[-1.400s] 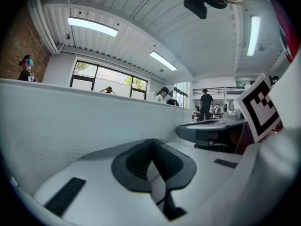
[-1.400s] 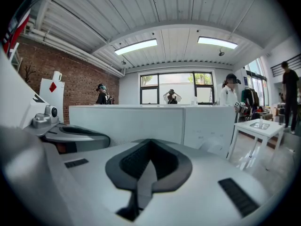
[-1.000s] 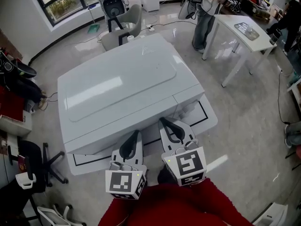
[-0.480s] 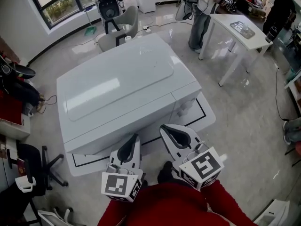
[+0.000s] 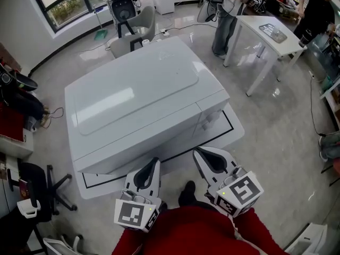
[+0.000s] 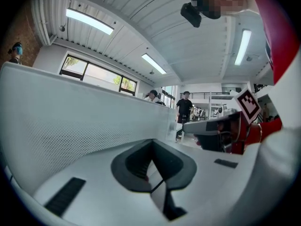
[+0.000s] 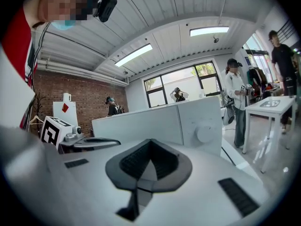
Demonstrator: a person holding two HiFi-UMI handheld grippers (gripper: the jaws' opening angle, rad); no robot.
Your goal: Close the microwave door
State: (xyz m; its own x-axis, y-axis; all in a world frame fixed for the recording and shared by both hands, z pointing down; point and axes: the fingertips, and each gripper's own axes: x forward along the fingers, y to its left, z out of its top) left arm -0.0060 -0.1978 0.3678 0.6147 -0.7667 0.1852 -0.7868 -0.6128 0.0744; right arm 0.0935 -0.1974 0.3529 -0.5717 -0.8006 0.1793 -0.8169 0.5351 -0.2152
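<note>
While its door (image 5: 141, 137) lies flush with the control panel, the single large white box-shaped microwave (image 5: 138, 89) sits in the middle of the white tabletop (image 5: 234, 134), inside a black outlined rectangle. Its long axis runs left to right and rises a little toward the right in the head view, and its front faces the person. The door takes up the left and middle of that front, with a dotted mesh pattern visible in the left gripper view. At the right end is the panel with one round white knob (image 7: 204, 133). Two tools are held out on red-sleeved arms (image 5: 186, 232). The left tool (image 5: 154, 162), grey-white with dark pads, points nearly level at the lower part of the door and is near it. Its jaws are pressed together with nothing between them. The right tool (image 5: 200, 154) is slanted, with its tip toward the microwave's front and its marker cube swung out to the right. Its jaws are likewise pressed together and empty.
</note>
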